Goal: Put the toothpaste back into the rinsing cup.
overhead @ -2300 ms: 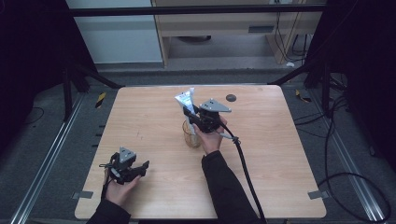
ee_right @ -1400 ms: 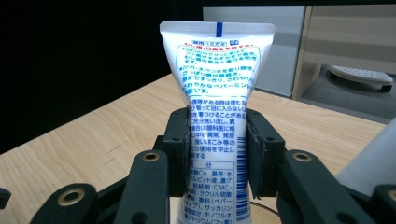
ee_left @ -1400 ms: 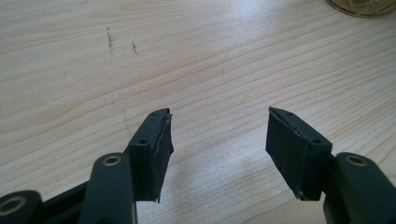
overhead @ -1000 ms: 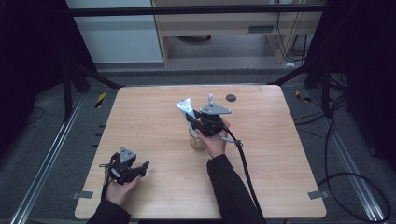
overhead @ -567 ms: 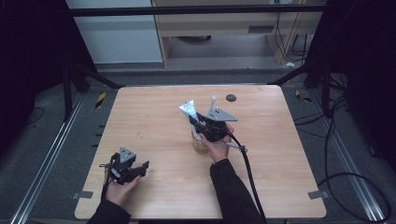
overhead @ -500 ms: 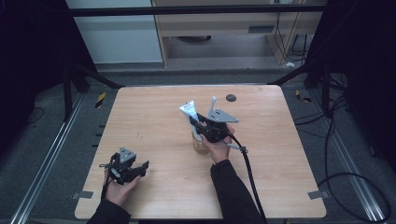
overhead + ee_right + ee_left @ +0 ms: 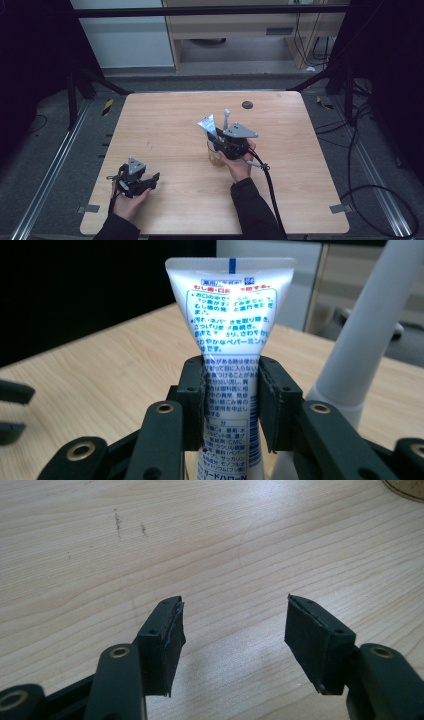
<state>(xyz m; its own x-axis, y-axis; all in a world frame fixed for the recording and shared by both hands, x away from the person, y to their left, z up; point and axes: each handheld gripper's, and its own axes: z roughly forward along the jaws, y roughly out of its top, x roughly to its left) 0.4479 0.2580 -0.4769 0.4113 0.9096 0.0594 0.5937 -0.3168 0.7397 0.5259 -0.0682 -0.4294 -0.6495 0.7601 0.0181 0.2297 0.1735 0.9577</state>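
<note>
Since the earliest high view the right tool (image 7: 218, 142), the toothpaste tube (image 7: 207, 123) and the cup (image 7: 216, 156) under it sit further toward the worktop's right side, while the left tool (image 7: 150, 180) has kept its place near the front-left corner. Right tool's jaws are closed on the tube (image 7: 230, 340), pads pressing both flat sides about halfway up its printed body; they have just eased a little wider, yet the tube is between them and touching both pads. Tube stands crimped end up, lower end dropping below the jaws toward the cup, probably so it can be stood in the cup or drawn out of it; which one I cannot tell. White toothbrush handle (image 7: 370, 330) rises just beside the tube, on the far side of the tool's right jaw, apart from the pads. Left tool's jaws stand apart, nothing between them, bare worktop (image 7: 210, 545) ahead; it looks parked out of the way. Hidden: the tube's cap end, the cup's inside, and the brush head, which is cut off at the frame top.
</note>
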